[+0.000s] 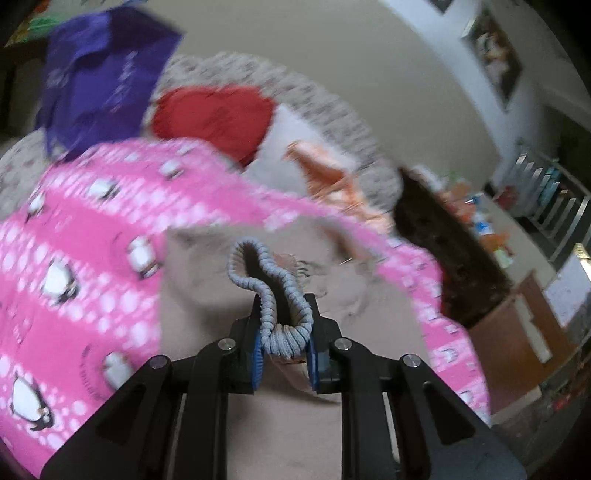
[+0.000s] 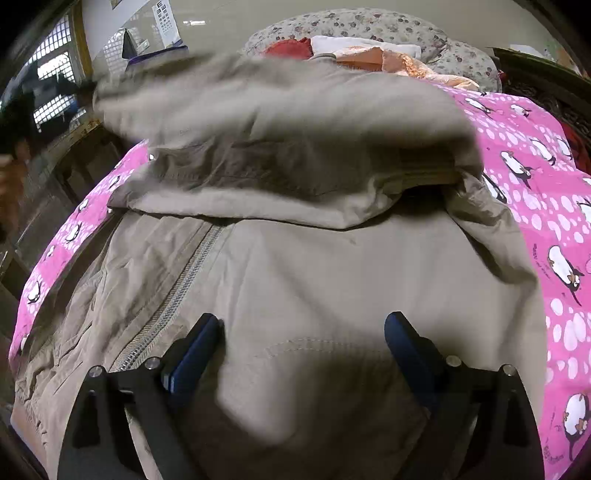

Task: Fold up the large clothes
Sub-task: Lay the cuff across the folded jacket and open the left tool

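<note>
Left gripper [image 1: 284, 325] clamping jacket's [image 2: 295, 277] probable cuff [image 1: 266, 291]

Left gripper [image 1: 284, 325]: closed on a grey elastic cuff [image 1: 267, 291], which is looped up between the jaws.
Jacket [image 1: 207, 295]: beige, spread beneath, near.
Sheet [image 1: 74, 258]: pink, penguin-printed, left.
Far: purple cloth [image 1: 107, 74], red cloth [image 1: 214, 114].

No lettering was legible: the white wall chart [image 2: 165, 20] and the pink penguin-print sheet [image 2: 535, 221] carried only unreadable marks.
</note>
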### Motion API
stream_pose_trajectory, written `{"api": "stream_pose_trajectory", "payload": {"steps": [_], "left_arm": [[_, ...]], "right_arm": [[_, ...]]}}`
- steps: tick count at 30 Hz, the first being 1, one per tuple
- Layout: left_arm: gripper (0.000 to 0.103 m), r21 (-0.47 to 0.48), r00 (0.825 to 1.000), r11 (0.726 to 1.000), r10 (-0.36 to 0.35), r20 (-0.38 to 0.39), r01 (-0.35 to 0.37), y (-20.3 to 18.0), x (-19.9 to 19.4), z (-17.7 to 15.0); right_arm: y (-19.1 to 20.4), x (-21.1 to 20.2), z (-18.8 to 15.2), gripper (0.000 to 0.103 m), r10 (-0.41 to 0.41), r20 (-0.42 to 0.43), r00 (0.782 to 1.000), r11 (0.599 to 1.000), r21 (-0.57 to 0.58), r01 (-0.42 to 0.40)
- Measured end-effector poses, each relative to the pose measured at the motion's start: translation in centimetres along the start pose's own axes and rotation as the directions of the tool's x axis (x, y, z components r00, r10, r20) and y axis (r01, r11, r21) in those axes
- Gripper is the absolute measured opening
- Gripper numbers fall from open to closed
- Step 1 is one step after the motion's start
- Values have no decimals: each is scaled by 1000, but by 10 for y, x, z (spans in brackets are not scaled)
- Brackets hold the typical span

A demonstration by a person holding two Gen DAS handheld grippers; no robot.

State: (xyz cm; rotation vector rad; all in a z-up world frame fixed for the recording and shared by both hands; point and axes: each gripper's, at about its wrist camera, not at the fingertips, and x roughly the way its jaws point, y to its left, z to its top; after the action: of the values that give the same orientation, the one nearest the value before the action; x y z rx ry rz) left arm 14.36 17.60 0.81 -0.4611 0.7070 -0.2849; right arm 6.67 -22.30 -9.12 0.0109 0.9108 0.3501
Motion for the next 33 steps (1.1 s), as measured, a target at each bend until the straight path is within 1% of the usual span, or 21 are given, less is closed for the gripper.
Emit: {"api": "stream_pose_trajectory", "payload": {"steps": [4,6,8,10,12,14,15,16,18,19,20,21,22,23,24,27,28,29,30,32,33], "left_arm": [[16,-40,996,997,60,-62,-63,24,31,-23],[18,-46,992,994,92,-83,-96,29,44,-32],[25,-45,987,991,119,-109,-124,31,54,-36],[39,-26,979,987,156,-131,-160,29,54,-39],[42,4,977,982,186,-104,-187,26,43,-35],[47,33,976,976,217,-32,-216,22,20,-28],[53,46,972,971,233,2,-233,20,11,-27],[55,60,970,968,241,28,-242,18,5,-25],[55,97,971,967,229,62,-235,6,0,-23],[55,106,975,970,213,56,-218,1,3,-23],[55,114,984,978,174,37,-177,-4,10,-24],[55,114,986,980,163,28,-166,-7,16,-25],[55,105,985,979,172,20,-174,-8,22,-26],[54,81,986,983,165,-5,-164,-8,32,-28],[54,66,985,984,170,-22,-168,-8,39,-27],[54,76,965,963,261,-23,-258,-12,55,-36],[54,94,958,954,287,-18,-284,-13,61,-38],[54,106,945,941,326,-27,-322,-11,69,-41],[54,108,939,936,340,-42,-335,-8,75,-43],[56,104,931,931,358,-68,-350,0,87,-47],[64,105,925,926,372,-79,-363,3,94,-49]], "right_arm": [[2,3,1,102,12,-22,1000,1000,-6,-12],[2,6,2,103,12,-34,999,1000,-10,-12],[1,7,3,103,16,-38,999,1000,-6,-16],[-1,6,4,103,31,-39,999,1000,7,-31],[-3,2,7,102,38,-51,998,999,28,-36],[-10,-7,14,94,47,-78,996,996,74,-41],[-16,-15,20,86,46,-75,996,995,97,-38],[-23,-28,29,82,64,-50,997,990,128,-57],[-37,-51,45,82,97,25,995,980,172,-100],[-43,-63,54,78,97,72,993,979,175,-108],[-46,-73,64,72,73,121,990,983,160,-92],[-48,-78,73,47,46,160,986,989,134,-68],[-50,-75,84,12,49,161,986,992,110,-68],[-49,-65,93,0,74,128,989,992,92,-87],[-47,-57,98,0,73,107,992,994,78,-82],[-34,-32,113,0,37,101,994,999,7,-38],[-34,-21,116,0,-23,95,995,999,-22,25],[-41,-13,115,0,-92,79,993,995,-30,95],[-56,-1,111,0,-141,38,989,990,-2,141],[-94,25,96,0,-136,-66,989,982,121,143],[-104,29,89,0,-118,-67,991,983,135,127]]}}
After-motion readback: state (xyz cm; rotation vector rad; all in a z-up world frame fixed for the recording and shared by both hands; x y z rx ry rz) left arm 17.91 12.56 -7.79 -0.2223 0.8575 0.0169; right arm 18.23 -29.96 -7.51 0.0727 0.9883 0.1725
